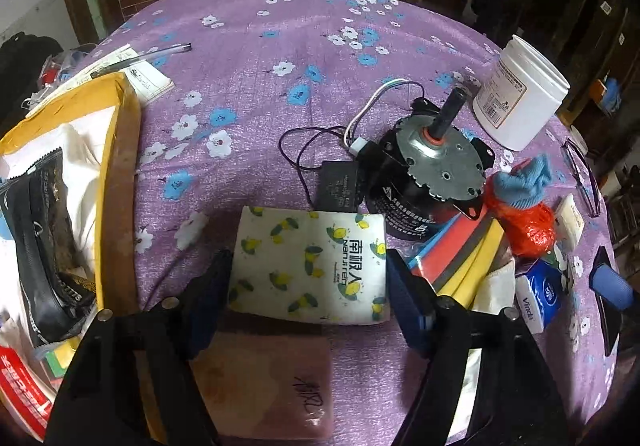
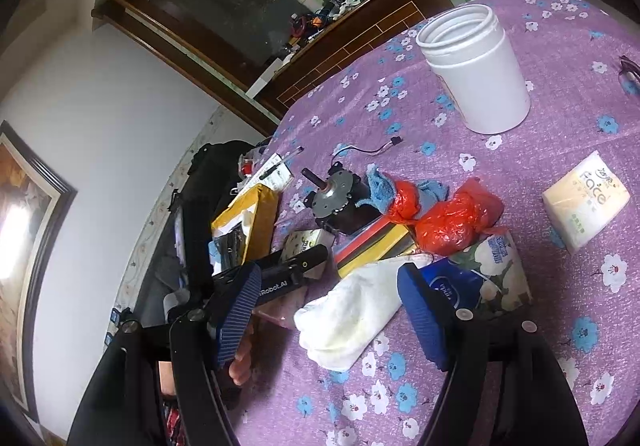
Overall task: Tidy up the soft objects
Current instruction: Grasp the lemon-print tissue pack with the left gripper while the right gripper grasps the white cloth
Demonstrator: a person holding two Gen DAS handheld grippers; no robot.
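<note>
Left gripper (image 1: pixel 308 278), released, brackets the lemon-print tissue pack (image 1: pixel 310 266) near the counter's (image 1: pixel 248 46) front edge: light, compressible, slick film, so best pinched across its short sides. Right gripper (image 2: pixel 328 306), released, straddles one white towel (image 2: pixel 352 314). Four tissue packs, one towel.

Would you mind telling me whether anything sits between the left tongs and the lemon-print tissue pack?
Nothing visible does. The left tongs are open with the lemon-print tissue pack already lying between their fingers on the purple tablecloth. The motor sits just beyond the pack, and the stack of colored sponges crowds its right edge.
</note>
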